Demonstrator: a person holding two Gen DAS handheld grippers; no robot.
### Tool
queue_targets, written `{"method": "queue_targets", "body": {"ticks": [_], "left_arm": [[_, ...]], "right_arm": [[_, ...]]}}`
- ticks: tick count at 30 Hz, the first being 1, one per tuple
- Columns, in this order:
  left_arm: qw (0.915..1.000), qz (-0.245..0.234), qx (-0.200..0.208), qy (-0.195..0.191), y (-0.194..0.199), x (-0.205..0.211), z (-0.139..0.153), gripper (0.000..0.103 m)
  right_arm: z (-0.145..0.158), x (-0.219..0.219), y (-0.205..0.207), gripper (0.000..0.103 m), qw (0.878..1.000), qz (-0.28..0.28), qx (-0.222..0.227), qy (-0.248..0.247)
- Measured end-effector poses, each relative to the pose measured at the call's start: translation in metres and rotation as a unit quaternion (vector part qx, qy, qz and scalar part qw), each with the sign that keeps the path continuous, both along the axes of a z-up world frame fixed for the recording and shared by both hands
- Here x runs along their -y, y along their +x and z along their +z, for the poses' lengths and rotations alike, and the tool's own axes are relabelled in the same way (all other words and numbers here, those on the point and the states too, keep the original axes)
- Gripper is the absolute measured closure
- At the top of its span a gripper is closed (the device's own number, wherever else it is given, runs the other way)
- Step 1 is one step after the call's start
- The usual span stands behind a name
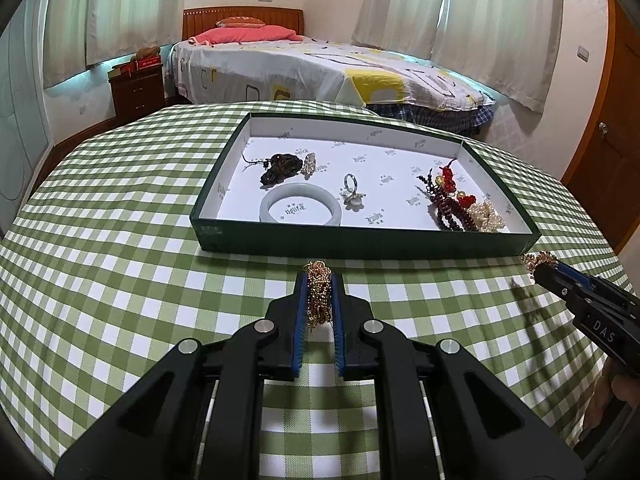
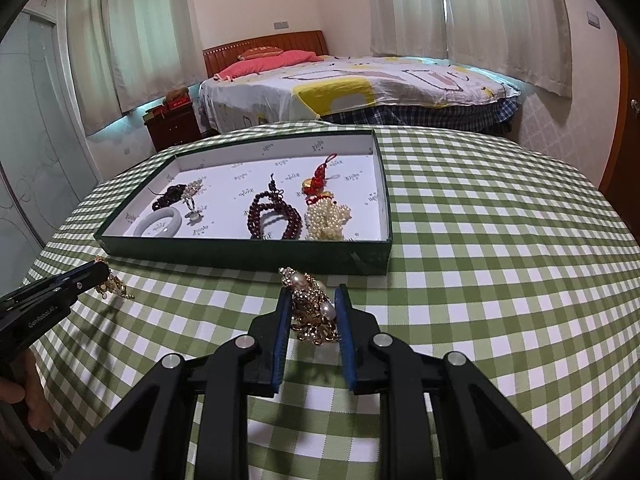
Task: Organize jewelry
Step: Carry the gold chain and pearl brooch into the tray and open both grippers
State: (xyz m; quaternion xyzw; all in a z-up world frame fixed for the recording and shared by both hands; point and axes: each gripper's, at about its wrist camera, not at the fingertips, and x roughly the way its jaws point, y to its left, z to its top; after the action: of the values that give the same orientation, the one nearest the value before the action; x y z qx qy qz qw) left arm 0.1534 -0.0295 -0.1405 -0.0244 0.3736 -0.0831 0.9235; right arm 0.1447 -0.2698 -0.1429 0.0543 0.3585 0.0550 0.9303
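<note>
Now both tools are loaded, the left tool [image 1: 320,280] clenched on a gold chain [image 1: 319,300], the right tool [image 2: 313,294] gripping a pearl-studded gold piece [image 2: 312,308], so next comes carrying them forward over the tray wall [image 1: 360,246].

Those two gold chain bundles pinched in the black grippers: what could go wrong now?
The gold chain bundle hangs loosely from the left gripper; its strands might snag the green cardboard tray's front wall. The pearl-studded gold chain bundle in the right gripper could slip out.
</note>
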Motion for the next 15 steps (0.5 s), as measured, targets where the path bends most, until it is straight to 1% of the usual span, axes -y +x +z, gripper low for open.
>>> {"method": "queue_targets", "body": {"ticks": [4, 15], "left_arm": [[1.0, -0.002, 0.007, -0.003, -0.001, 0.0, 0.006, 0.091], [0.9988, -0.018, 0.044, -0.013, 0.007, 0.01, 0.039, 0.091]], "right_arm": [[0.007, -0.002, 0.0, 0.08, 1.0, 0.003, 0.008, 0.002], [0.035, -0.01, 0.009, 0.08, 0.999, 0.014, 0.046, 0.01]]}}
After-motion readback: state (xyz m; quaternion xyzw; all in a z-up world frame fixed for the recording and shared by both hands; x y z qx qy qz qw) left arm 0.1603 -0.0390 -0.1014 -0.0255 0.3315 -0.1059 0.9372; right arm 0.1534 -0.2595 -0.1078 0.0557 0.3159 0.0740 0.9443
